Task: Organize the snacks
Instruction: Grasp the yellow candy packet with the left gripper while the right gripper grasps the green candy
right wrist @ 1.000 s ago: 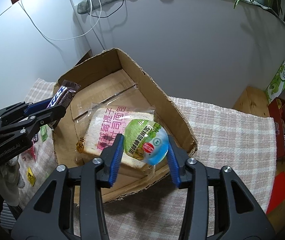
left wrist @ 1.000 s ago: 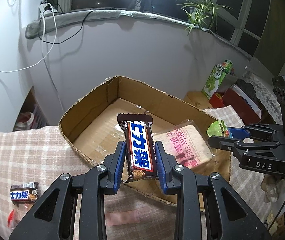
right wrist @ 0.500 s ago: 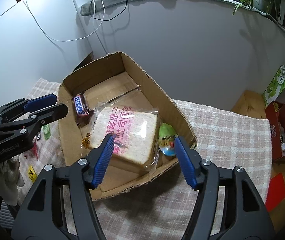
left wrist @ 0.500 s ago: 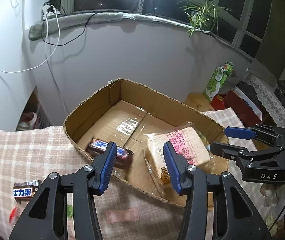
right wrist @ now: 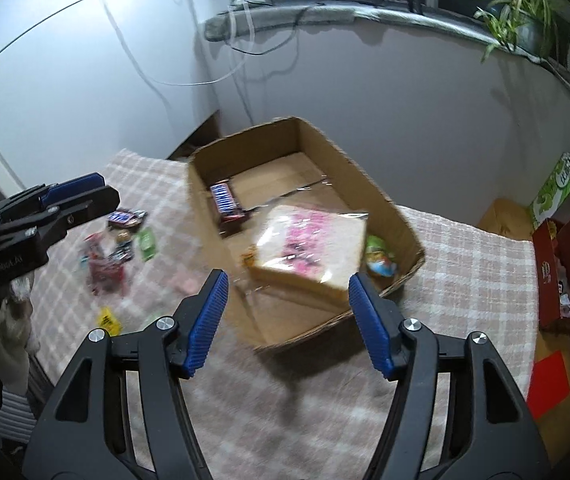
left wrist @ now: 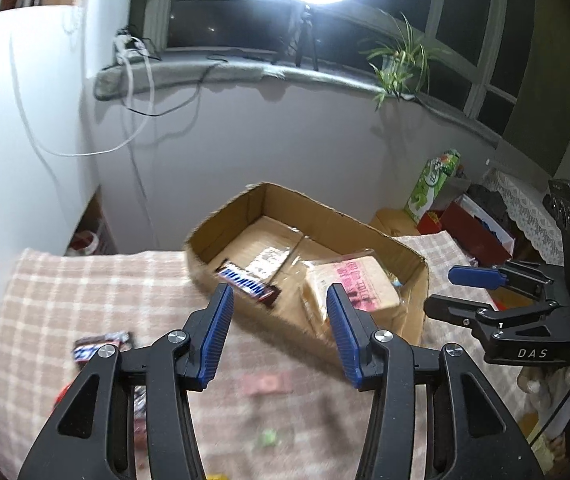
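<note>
Cardboard box [right wrist: 381, 196] — Snickers bar [right wrist: 227, 201], pink-lettered bread pack [right wrist: 311, 246], "DAS" gripper [left wrist: 481, 292] spread

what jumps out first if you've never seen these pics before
The open cardboard box on the checked cloth, with a wrapped bread pack and a chocolate bar inside. Both the left gripper and right gripper hang open and empty before it, and loose snacks lie scattered left.
</note>
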Motion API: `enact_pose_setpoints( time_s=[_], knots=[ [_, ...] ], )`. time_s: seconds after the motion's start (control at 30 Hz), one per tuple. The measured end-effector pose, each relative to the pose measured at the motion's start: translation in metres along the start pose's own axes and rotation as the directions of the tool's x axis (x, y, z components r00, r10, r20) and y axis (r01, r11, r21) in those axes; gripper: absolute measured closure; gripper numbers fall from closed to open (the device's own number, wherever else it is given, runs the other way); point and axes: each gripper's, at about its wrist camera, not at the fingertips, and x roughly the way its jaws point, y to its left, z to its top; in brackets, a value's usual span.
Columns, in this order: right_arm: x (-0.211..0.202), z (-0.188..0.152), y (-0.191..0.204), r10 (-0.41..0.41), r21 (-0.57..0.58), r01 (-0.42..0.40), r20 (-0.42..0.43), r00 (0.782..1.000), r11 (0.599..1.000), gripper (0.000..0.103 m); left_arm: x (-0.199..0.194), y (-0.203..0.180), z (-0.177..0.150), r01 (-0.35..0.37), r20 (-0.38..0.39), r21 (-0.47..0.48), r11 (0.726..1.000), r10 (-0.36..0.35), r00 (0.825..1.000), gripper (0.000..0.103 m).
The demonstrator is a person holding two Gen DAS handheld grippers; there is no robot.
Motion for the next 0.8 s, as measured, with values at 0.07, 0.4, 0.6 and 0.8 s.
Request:
enact_pose_setpoints(
  time_s=[0.07,0.4,0.6,0.8],
  knots=[
    [-0.003,-0.004,0.011,0.014,-0.013,-0.014,-0.001,1.000,1.000,0.038,-0.014,0.008,-0.006,-0.010,0.008,-0.010,1.000,0.010,1.000,0.056],
    [0.008,-0.030,0.069,0.087,-0.097,-0.092,-0.057,0.995,0.991,0.038,-0.063,0.045,-0.051,-0.050,0.011,-0.069,0.996,0.051,0.999,0.056],
    [0.034,-0.046,0.094,0.112,-0.139,-0.128,-0.116,0.987,0.982,0.038,-0.067,0.058,-0.090,-0.053,-0.049,-0.104,0.993,0.048,0.998,0.056],
    [0.064,-0.056,0.107,0.129,-0.158,-0.157,-0.173,0.977,0.975,0.038,-0.048,0.055,-0.128,-0.052,-0.134,-0.084,0.995,0.040,0.990,0.055]
  ],
)
